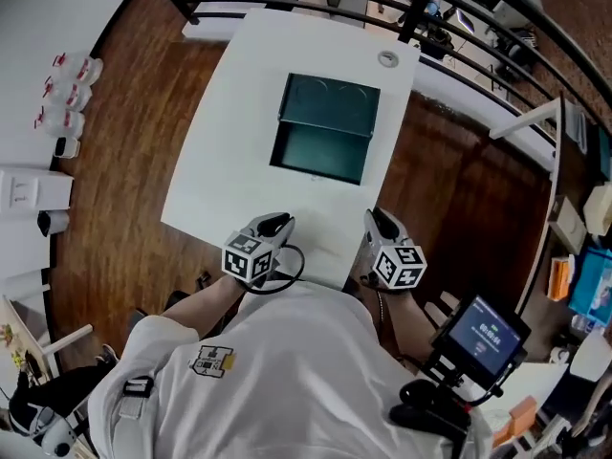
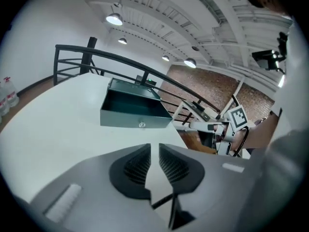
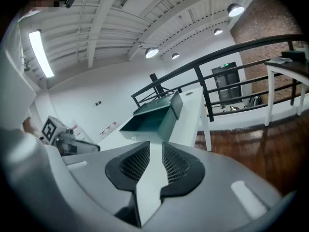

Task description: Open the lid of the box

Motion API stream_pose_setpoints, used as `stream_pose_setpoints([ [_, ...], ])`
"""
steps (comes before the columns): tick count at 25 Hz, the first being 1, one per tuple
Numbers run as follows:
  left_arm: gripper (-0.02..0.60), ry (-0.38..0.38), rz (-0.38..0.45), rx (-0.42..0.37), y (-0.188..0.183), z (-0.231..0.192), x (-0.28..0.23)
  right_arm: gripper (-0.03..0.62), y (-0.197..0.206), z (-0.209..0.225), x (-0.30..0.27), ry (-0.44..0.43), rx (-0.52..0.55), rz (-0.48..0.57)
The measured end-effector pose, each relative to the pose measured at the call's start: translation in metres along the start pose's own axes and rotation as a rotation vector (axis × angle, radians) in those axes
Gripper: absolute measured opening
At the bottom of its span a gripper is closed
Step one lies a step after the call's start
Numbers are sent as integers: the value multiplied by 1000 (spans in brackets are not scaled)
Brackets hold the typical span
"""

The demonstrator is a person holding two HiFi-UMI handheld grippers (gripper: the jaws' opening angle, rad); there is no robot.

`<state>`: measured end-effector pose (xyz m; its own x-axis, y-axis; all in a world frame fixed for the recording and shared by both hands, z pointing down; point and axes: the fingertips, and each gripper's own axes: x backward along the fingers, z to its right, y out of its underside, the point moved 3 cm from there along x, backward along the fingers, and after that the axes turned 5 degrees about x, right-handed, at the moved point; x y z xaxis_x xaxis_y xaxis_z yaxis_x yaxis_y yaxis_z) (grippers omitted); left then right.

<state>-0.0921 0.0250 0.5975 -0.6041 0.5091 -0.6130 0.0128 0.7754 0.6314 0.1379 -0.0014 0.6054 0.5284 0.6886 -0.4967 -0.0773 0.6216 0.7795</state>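
Note:
A dark green metal box stands on the white table, its lid swung up and back so the empty inside shows. The left gripper view shows the box ahead, a small lock in its front wall. In the right gripper view the box lies ahead to the left. My left gripper and right gripper hover at the table's near edge, well short of the box. Both the left gripper and the right gripper show a narrow gap between the pads, with nothing in it.
A small round fitting sits near the table's far right corner. A black railing runs behind the table. Bottles stand on the wooden floor at the left. A lit screen on a stand is at my right.

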Motion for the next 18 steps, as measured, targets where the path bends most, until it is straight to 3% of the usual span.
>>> stream_pose_setpoints([
  [3, 0, 33, -48, -18, 30, -2, 21, 49, 49, -40, 25, -23, 57, -88],
  [6, 0, 73, -98, -53, 53, -2, 27, 17, 78, -70, 35, -27, 96, -134],
  [18, 0, 97, -19, -67, 53, -21, 56, 5, 69, -105, 25, 16, 124, -76],
])
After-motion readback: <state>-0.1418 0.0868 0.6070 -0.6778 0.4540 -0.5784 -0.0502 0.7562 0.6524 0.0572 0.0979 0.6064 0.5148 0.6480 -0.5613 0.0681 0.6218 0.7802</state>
